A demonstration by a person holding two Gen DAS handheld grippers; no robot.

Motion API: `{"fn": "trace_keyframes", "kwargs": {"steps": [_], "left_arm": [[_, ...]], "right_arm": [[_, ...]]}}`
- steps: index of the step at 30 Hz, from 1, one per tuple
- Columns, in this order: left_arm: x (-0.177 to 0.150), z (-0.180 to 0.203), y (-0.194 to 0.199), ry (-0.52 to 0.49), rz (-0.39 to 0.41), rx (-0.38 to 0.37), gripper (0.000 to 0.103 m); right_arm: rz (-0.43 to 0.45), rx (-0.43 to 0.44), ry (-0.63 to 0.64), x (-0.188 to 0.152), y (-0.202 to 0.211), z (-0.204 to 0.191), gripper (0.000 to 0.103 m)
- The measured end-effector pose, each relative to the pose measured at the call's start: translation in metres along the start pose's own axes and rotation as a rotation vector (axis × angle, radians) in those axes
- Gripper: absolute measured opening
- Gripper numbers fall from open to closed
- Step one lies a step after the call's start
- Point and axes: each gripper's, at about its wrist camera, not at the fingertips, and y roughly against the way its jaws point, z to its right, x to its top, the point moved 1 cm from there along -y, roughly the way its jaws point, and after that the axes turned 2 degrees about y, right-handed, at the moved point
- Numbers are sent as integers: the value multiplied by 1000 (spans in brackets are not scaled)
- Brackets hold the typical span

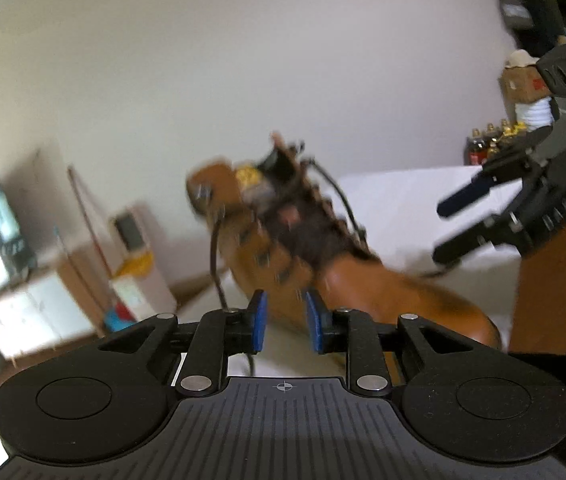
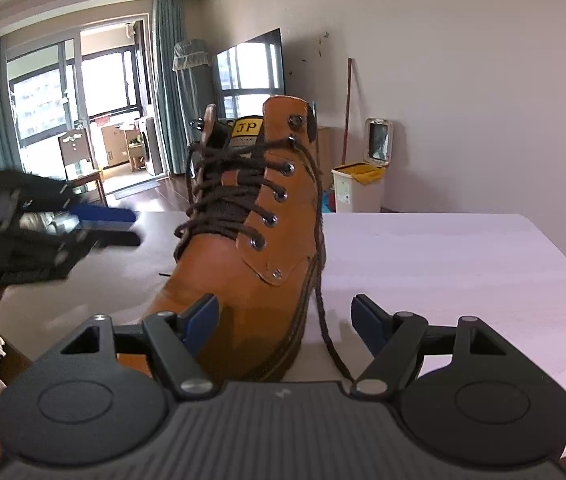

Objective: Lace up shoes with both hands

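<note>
Two claws gape, gripping nothing: left claw [image 1: 283,322], right claw [image 2: 285,324]; boot [image 2: 243,240] tongue label [image 2: 248,127] reads "JP" (yellow).

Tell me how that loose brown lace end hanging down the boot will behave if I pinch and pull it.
The lace hangs limp over the boot, so it is probably floppy. Its braided weave should grip the pads well. Pulling may tip the tall boot.

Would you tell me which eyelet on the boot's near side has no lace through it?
The topmost eyelet is bare; the five below carry the brown lace.
</note>
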Motion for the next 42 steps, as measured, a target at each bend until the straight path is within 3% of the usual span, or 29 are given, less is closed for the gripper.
{"fn": "trace_keyframes", "kwargs": {"steps": [4,14,18,21,27,33,35,42], "left_arm": [[4,3,-16,-73,-3,-46,17],[13,-1,-25,-123,-16,-114,12],[17,6,-27,-221,-55,-114,11],[22,17,-30,-302,-100,-104,3],[34,9,-21,-224,-23,-75,2],[26,8,-18,-230,-60,-104,3],[25,6,-17,-227,-60,-97,8],[22,-2,-14,-216,-59,-73,8]], "right_arm": [[2,-4,-16,-2,1,5,76],[1,-20,-41,-7,7,17,78],[-2,-15,-39,-7,4,16,79],[-5,-13,-42,-9,2,16,79],[4,-16,-54,-11,5,17,79],[18,-25,-60,-10,10,21,79],[22,-26,-59,-9,11,22,79],[78,14,-24,10,9,20,76]]}}
